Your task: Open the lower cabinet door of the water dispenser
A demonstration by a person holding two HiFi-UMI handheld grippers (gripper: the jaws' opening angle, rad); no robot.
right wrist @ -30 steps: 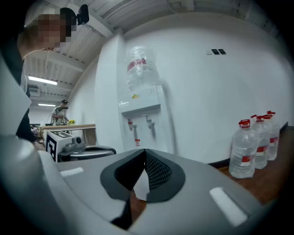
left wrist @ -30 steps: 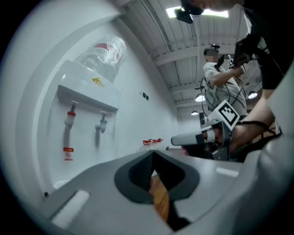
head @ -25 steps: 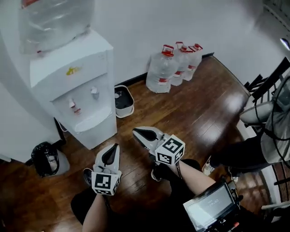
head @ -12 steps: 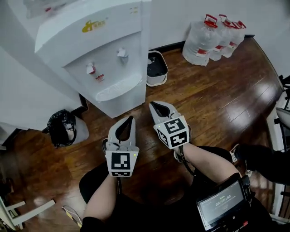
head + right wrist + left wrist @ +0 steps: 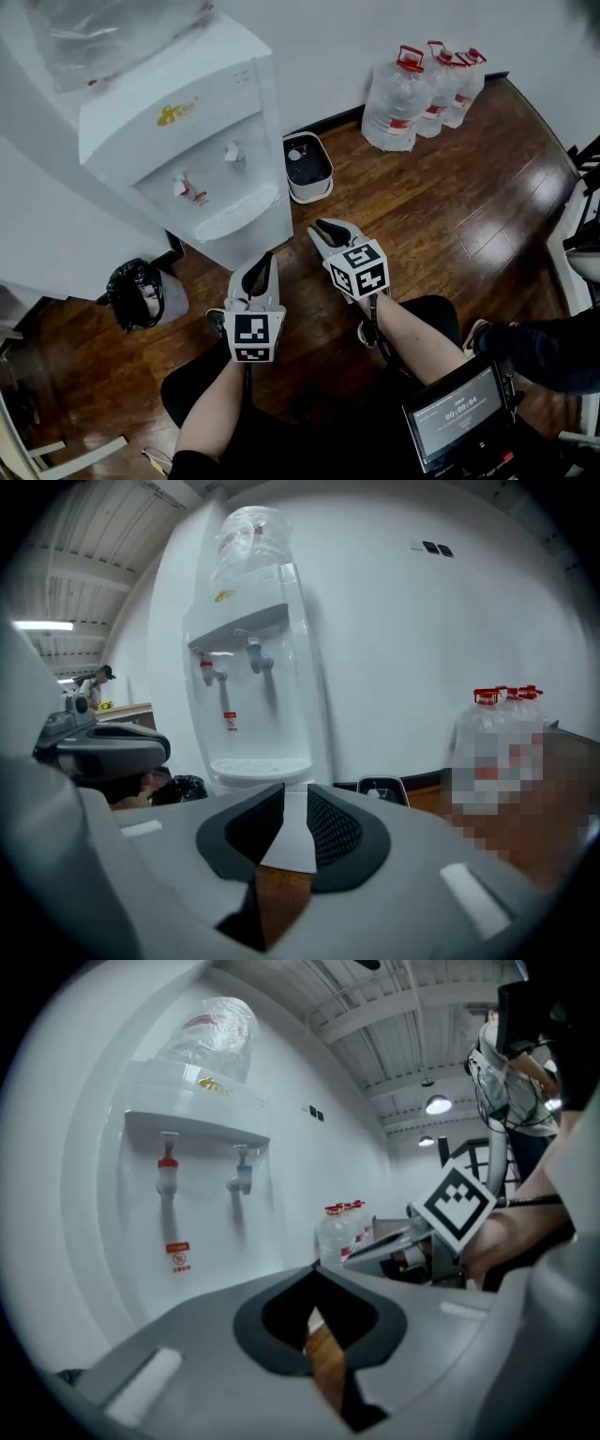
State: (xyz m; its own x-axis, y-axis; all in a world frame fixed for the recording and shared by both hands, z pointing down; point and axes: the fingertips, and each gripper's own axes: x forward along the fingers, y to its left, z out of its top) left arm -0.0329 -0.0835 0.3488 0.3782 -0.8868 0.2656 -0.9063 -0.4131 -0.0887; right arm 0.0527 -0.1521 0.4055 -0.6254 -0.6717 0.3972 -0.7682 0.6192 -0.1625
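Observation:
The white water dispenser (image 5: 187,122) stands at the upper left, with two taps over a drip tray. Its lower cabinet front (image 5: 255,236) shows only as a narrow strip under the tray. My left gripper (image 5: 264,260) is shut and empty, its tip just short of the cabinet's foot. In the left gripper view the left gripper (image 5: 314,1274) points up at the dispenser (image 5: 202,1194). My right gripper (image 5: 322,226) sits to the right of the cabinet. Its jaws are opening, and the right gripper (image 5: 294,797) has nothing between its pads; the white cabinet front (image 5: 292,834) shows through the gap.
A small white bin (image 5: 307,167) stands against the wall right of the dispenser. Three large water bottles (image 5: 398,89) stand further right. A black bag (image 5: 136,292) lies left of the dispenser. A screen (image 5: 457,424) and another person's leg (image 5: 544,352) are at lower right.
Both grippers have come closer to the foot of the dispenser, and the head view has swung so the dispenser fills more of the upper left.

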